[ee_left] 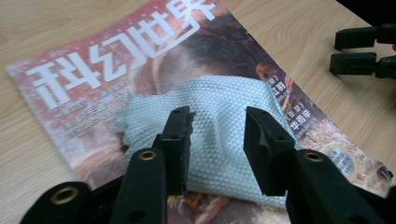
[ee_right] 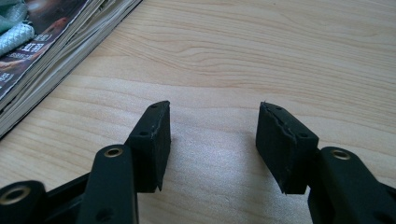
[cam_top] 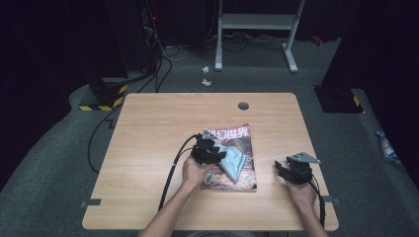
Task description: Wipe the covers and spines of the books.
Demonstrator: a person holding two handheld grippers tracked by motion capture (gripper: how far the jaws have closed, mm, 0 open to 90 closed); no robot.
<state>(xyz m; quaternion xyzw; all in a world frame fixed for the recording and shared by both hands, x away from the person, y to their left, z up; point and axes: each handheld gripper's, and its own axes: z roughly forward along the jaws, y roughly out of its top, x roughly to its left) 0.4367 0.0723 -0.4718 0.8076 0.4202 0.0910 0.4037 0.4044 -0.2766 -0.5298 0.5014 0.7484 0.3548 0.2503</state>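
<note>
A magazine (cam_top: pixel 236 134) with a reddish cover lies near the middle of the wooden table (cam_top: pixel 148 138). A pale blue-grey textured cloth (cam_top: pixel 233 160) lies crumpled on the cover. My left gripper (cam_top: pixel 218 153) sits at the magazine's left edge, over the cloth. In the left gripper view the cloth (ee_left: pixel 224 93) spreads over the magazine (ee_left: pixel 112 65), and the left gripper (ee_left: pixel 217 114) stands open above it with its pads off the fabric. My right gripper (cam_top: pixel 280 168) rests to the right of the magazine. It (ee_right: pixel 212 109) is open over bare wood.
A round cable hole (cam_top: pixel 243 105) sits near the table's far edge. Black cables trail off the table's left and right front. Beyond the table are a white desk frame (cam_top: pixel 257 29) and dark equipment. The right gripper view catches the magazine's page edge (ee_right: pixel 70 51) at upper left.
</note>
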